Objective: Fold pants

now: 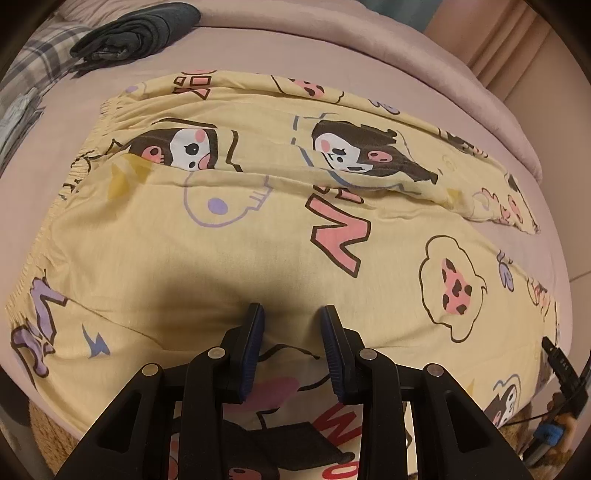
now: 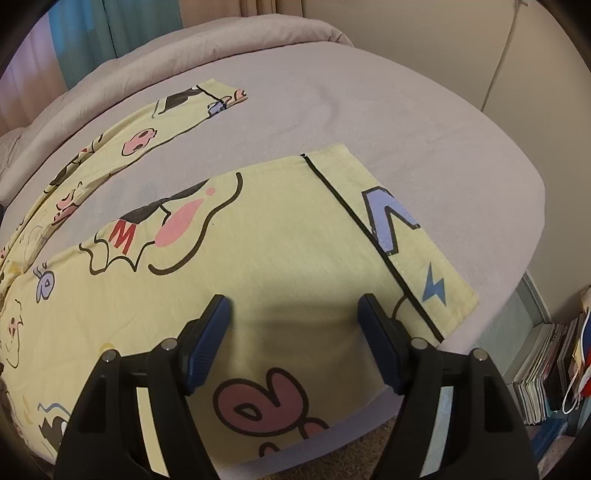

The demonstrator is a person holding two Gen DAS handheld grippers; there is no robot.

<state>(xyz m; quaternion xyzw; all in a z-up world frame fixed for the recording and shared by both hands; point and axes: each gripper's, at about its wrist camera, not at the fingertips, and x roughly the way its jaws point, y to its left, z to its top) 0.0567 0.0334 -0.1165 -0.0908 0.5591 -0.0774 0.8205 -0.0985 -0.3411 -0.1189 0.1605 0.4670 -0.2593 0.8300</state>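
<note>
Yellow cartoon-print pants [image 1: 258, 236] lie spread flat on a bed. The left wrist view shows the elastic waistband [image 1: 77, 173] at the left and both legs running right. My left gripper [image 1: 291, 314] is open and empty, just above the near leg's upper part. The right wrist view shows the near leg [image 2: 280, 251] with its black-trimmed cuff [image 2: 417, 243] and the far leg [image 2: 147, 136] beyond. My right gripper [image 2: 295, 306] is wide open and empty, just above the near leg close to the cuff.
The bed has a pinkish-grey sheet [image 2: 369, 110] with a rolled duvet [image 2: 184, 51] at the back. Folded dark clothes [image 1: 136, 29] and a plaid cloth [image 1: 40, 62] lie beyond the waistband. Stacked books [image 2: 546, 365] stand beside the bed's right edge.
</note>
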